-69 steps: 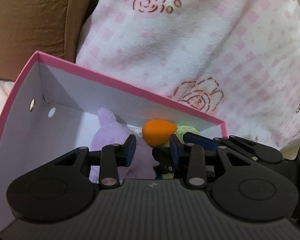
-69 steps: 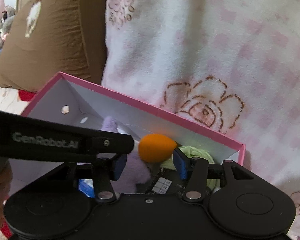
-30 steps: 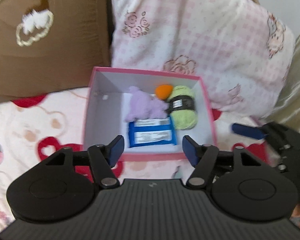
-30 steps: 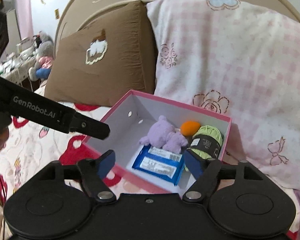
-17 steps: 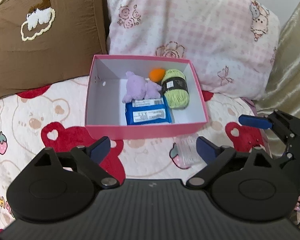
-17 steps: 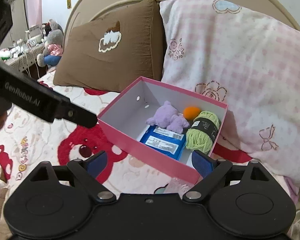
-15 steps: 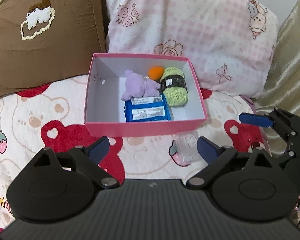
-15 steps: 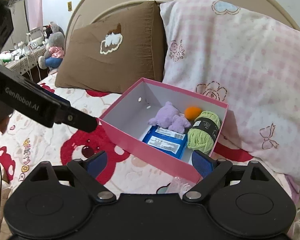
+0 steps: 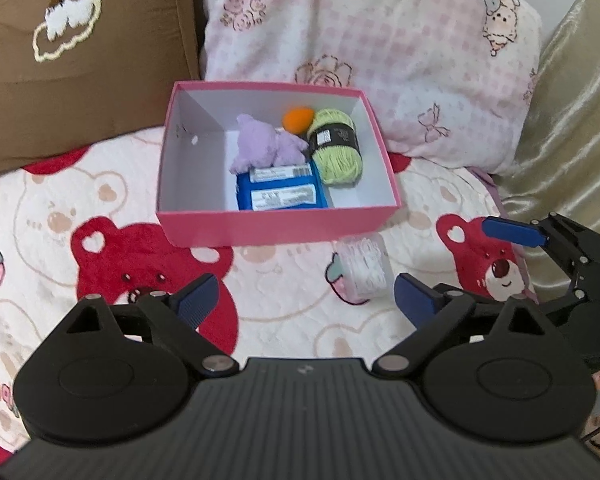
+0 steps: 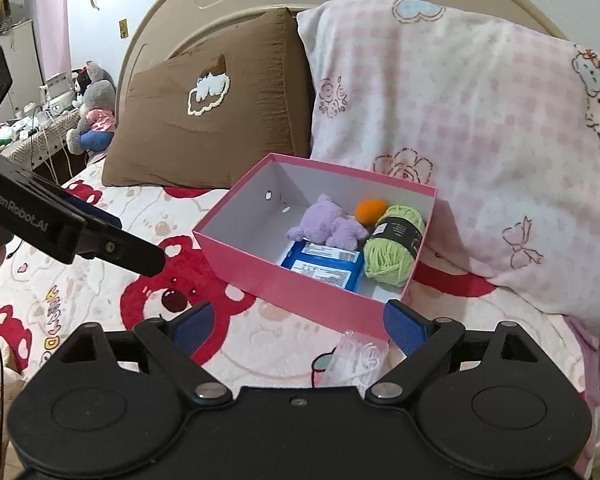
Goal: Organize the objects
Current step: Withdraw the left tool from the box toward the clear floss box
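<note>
The pink box [image 9: 276,226] on the bed already holds a purple toy [image 9: 266,146], green yarn [image 9: 338,156] at 3 o'clock, blue packets [image 9: 280,196] and an orange ball [image 9: 298,118]. Probably only the clear packet [image 9: 364,268] remains, outside at 5 o'clock. The left gripper [image 9: 306,298] and right gripper [image 10: 298,326] stand apart, empty.

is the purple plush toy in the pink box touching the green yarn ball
Cannot tell. In the left wrist view the purple plush toy reaches right up to the green yarn ball, and in the right wrist view they also meet edge to edge; neither shows a gap or plain contact.
</note>
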